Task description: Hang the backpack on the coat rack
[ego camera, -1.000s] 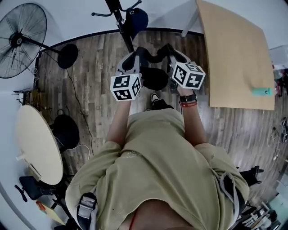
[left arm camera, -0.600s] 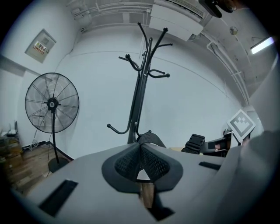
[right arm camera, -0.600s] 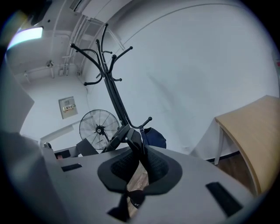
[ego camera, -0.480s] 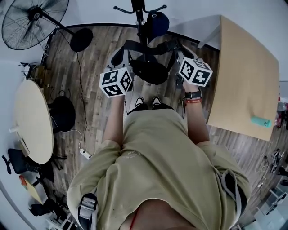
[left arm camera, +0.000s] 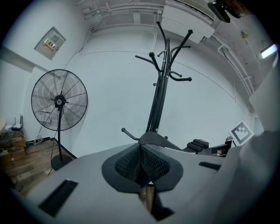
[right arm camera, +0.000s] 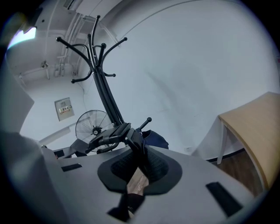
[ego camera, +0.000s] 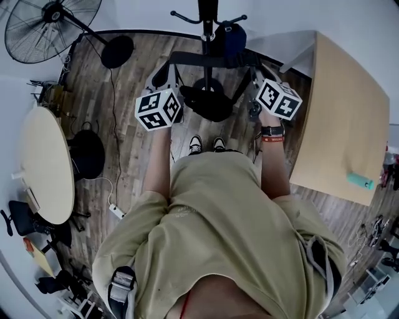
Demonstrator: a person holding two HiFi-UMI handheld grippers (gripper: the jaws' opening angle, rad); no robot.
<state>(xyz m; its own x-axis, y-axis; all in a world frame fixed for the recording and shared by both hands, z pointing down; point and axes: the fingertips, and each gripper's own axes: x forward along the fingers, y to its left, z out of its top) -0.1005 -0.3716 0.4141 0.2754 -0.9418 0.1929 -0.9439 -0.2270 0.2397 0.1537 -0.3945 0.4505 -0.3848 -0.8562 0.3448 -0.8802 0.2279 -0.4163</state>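
The black backpack (ego camera: 209, 103) hangs between my two grippers, close in front of the black coat rack (ego camera: 207, 14). Its top strap (ego camera: 209, 59) is stretched flat between them. My left gripper (ego camera: 164, 76) is shut on the strap's left end, and the mesh strap (left arm camera: 151, 139) shows pinched in its jaws. My right gripper (ego camera: 255, 67) is shut on the right end, where the strap and its buckle (right arm camera: 114, 133) run out from the jaws. The rack (left arm camera: 159, 94) stands straight ahead with its hooks high above; in the right gripper view the coat rack (right arm camera: 103, 89) is up to the left.
A dark blue bag (ego camera: 234, 34) hangs on the rack's right side. A wooden table (ego camera: 349, 118) stands to the right, a round table (ego camera: 43, 165) to the left. A standing fan (ego camera: 47, 22) with its round base (ego camera: 116, 51) is at the back left. Cables lie on the wooden floor (ego camera: 118, 149).
I have stepped closer to the coat rack with the backpack. The grippers have spread apart and pulled the strap taut. Both stay shut.
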